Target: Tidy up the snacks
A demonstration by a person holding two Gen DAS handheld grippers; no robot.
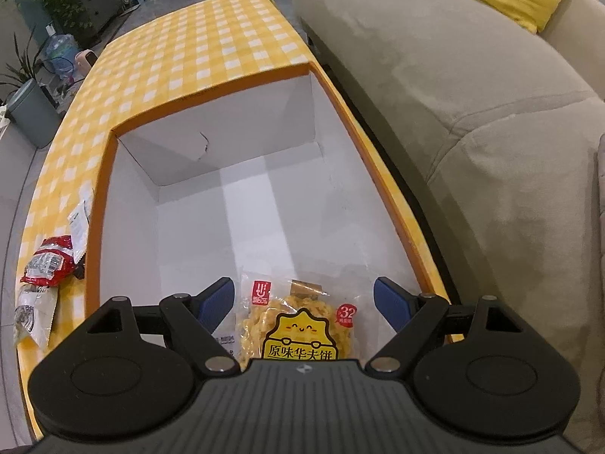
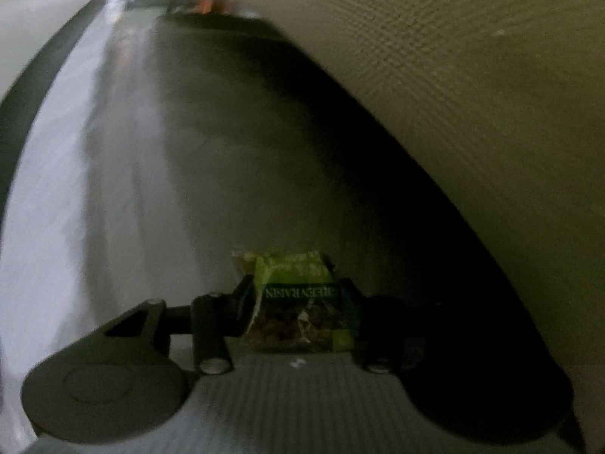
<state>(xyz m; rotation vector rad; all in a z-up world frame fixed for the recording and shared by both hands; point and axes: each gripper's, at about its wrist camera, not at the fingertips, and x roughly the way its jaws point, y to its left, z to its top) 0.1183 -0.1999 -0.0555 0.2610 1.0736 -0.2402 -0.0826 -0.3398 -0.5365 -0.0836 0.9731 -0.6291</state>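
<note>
Raisin packet (image 2: 298,302) between right jaws

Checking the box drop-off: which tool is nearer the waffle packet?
Left. The left tool hangs open over the waffle packet in the box; the right tool grips a raisin packet elsewhere.

The white box (image 1: 242,196) lay open from above, its floor bare beyond the waffle packet (image 1: 298,325) at the near end. Snack packets (image 1: 49,265) crowded the bench (image 1: 189,49) to its left; the sofa (image 1: 472,113) closed off the right.
</note>
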